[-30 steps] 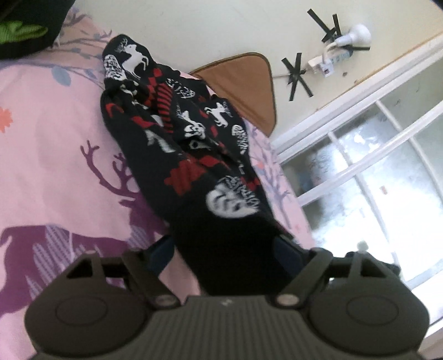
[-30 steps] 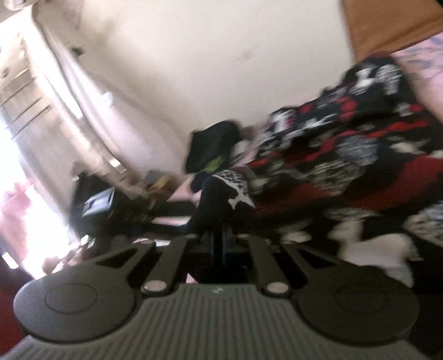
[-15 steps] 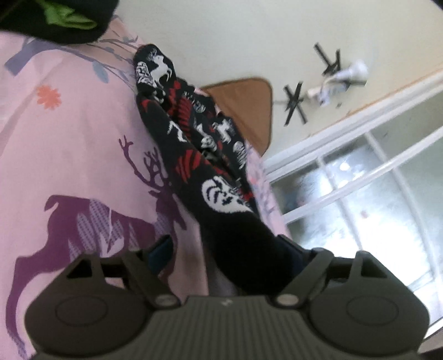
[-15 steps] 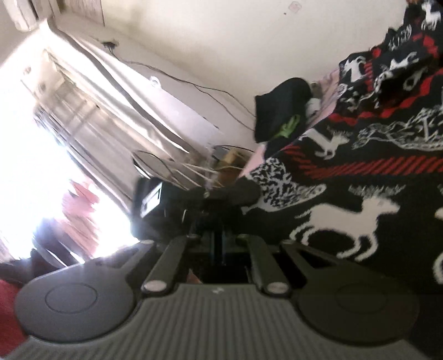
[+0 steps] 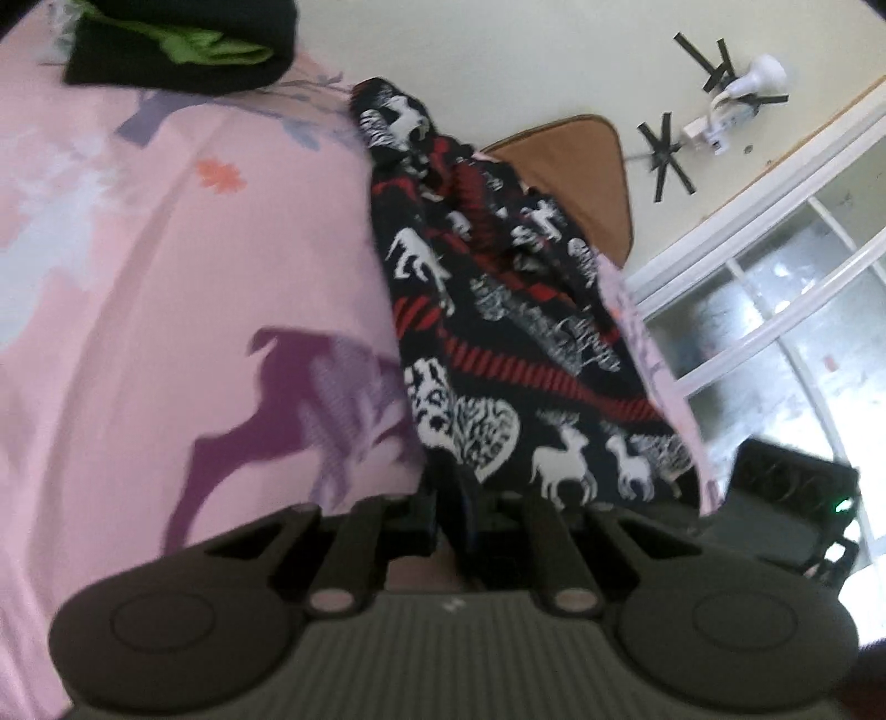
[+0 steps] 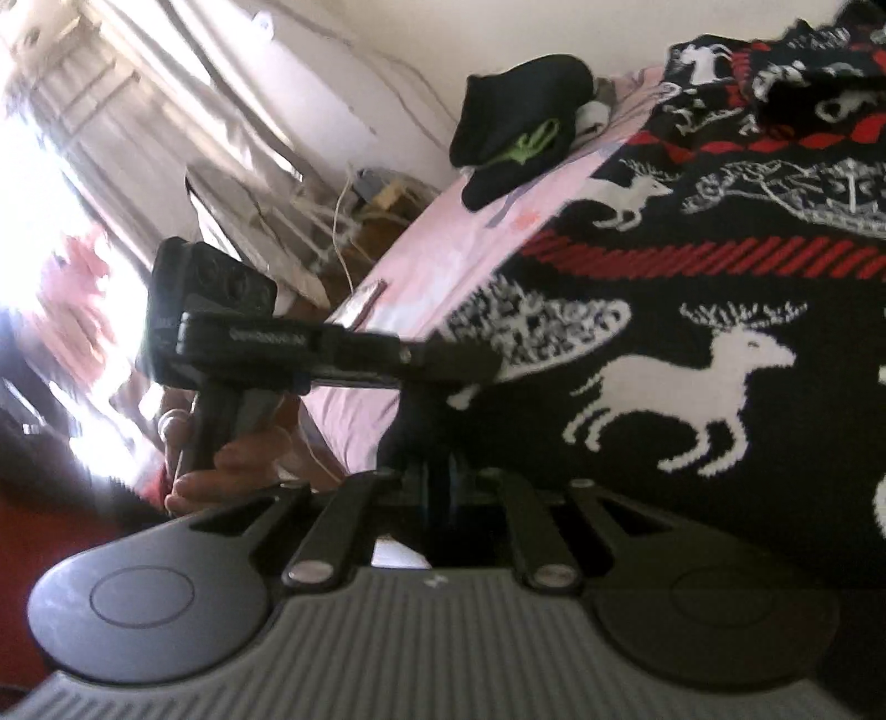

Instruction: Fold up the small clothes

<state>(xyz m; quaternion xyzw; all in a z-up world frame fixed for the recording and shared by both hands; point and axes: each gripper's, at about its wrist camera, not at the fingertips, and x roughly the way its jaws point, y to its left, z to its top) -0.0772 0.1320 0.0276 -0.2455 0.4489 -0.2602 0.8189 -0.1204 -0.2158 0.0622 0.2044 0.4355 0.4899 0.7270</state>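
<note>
- Left hand-held gripper: fingers drawn narrow, pinching the near edge of the patterned garment. The garment runs forward and away from it, bunched along the pink bed sheet.
- Right hand-held gripper: also narrow, clamped on a near hem of the same garment, which spreads ahead and to its right.
- To do it well, judged: keep both pinches level and pull the edge taut before laying it over, so the bunched far end flattens.
- Hard to see: fingertips are buried in dark cloth in both views, so grip depth is unclear. Motion blur. The garment type cannot be told.
- A black-and-green item lies well ahead and to the left, cut off at the frame edge.
</note>
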